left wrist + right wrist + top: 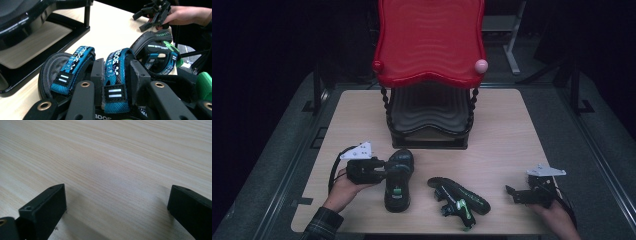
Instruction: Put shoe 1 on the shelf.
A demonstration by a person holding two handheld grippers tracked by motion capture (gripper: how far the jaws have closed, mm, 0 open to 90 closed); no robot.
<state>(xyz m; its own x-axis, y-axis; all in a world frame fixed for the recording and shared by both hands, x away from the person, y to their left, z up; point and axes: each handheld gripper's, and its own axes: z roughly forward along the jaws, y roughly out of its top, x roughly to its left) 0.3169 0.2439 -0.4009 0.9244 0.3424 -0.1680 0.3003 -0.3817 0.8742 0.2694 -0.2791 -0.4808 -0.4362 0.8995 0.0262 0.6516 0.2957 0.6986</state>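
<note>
A pale wooden table (502,120) carries a two-tier shoe rack with red top shelf (431,45) at its far edge. Near the front edge, the left gripper (116,75) pinches a blue strap of the upright black sandal (398,181). Its mate (458,198) lies tipped mid-front. The right gripper (523,193) rests spread and empty near the right corner. Neither sandal is shelved yet.

A light wooden table (507,130) with rounded corners. A black two-tier stand (428,125) with a red top tray sits at the far edge's middle. Two black sandals lie near the front edge: one upright (398,180), one on its side (458,197).
</note>
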